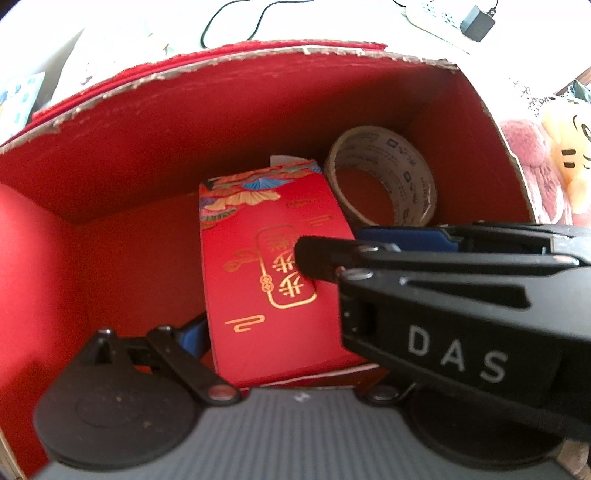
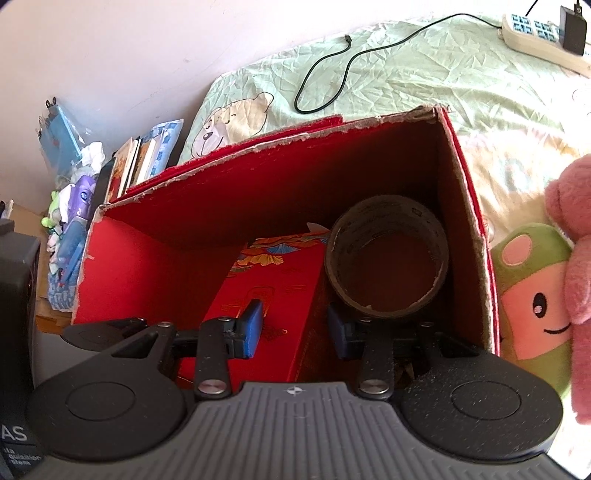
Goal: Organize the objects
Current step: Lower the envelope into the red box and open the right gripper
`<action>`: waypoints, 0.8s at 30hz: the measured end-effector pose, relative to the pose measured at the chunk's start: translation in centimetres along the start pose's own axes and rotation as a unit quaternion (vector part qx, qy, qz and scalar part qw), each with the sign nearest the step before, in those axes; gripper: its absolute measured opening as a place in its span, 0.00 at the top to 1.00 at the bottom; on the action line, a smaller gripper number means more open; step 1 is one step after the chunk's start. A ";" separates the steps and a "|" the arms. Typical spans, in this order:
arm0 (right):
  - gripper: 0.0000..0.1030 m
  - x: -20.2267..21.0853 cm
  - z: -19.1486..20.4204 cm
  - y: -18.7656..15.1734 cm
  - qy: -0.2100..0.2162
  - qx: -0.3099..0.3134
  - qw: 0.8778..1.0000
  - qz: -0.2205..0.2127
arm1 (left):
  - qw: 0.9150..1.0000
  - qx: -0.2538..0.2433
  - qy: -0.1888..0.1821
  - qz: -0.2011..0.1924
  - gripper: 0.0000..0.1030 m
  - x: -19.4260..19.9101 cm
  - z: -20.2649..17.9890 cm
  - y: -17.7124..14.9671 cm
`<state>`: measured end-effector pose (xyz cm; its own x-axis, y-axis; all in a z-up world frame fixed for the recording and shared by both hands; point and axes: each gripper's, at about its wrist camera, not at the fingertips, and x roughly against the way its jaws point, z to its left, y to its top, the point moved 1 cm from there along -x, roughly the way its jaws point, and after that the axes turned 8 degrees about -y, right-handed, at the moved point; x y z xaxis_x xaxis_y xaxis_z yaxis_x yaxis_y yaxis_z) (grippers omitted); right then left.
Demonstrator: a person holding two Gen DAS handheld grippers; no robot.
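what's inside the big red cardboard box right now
Inside the red cardboard box lie a red gift packet with gold lettering and, beside it, a roll of tape. Something white peeks from behind the packet; the floor beneath it is hidden.

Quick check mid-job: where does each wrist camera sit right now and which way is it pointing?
Left wrist: low over the red box, looking in at the red packet and tape roll; the right gripper crosses its view, own fingers mostly hidden.
Right wrist: above the box's near edge, facing in; right gripper's blue pads apart, empty.
Shared: box, packet, tape roll, power strip.
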<state>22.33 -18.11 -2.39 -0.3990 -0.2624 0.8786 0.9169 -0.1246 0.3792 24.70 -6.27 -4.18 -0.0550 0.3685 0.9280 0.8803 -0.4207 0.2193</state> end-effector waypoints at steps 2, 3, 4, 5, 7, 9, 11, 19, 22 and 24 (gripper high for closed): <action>0.59 0.1 0.0 -0.1 -0.006 0.003 1.000 -0.003 | 1.000 0.002 -0.005 0.000 0.11 0.1 0.1 -0.2; 0.59 0.1 0.0 -0.1 -0.007 0.003 1.000 -0.004 | 1.000 0.004 -0.010 -0.001 0.10 0.2 0.2 -0.3; 0.59 0.2 -0.1 0.0 -0.006 0.001 1.000 -0.005 | 1.000 0.007 -0.015 -0.003 0.10 0.3 0.4 -0.3; 0.59 0.2 -0.1 0.0 -0.005 0.000 1.000 -0.006 | 1.000 0.010 -0.019 -0.004 0.10 0.4 0.4 -0.3; 0.59 0.4 -0.3 -0.1 -0.003 -0.004 1.000 -0.009 | 0.999 0.015 -0.029 -0.009 0.09 0.8 0.7 -0.4; 0.59 0.5 -0.3 -0.1 -0.002 -0.008 1.000 -0.013 | 0.999 0.020 -0.040 -0.013 0.09 1.1 0.9 -0.5; 0.59 0.7 -0.4 -0.1 -0.002 -0.011 1.000 -0.018 | 0.998 0.027 -0.049 -0.017 0.08 1.4 1.1 -0.6; 0.60 1.2 -0.2 -0.2 -0.005 -0.009 1.000 -0.026 | 0.998 0.031 -0.053 -0.024 0.08 2.3 1.7 -1.4; 0.60 1.1 -0.2 -0.3 -0.008 -0.005 1.000 -0.024 | 0.998 0.033 -0.053 -0.025 0.08 2.0 1.9 -1.4; 0.60 1.2 -0.1 -0.3 -0.011 -0.004 1.000 -0.025 | 0.998 0.032 -0.049 -0.028 0.08 1.8 1.8 -1.4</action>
<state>21.56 -18.44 -1.52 -0.4438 -0.2339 0.8651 0.8957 -0.1442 0.4205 24.22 -3.48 -3.34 -0.0613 0.4708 0.8801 0.9060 -0.3438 0.2470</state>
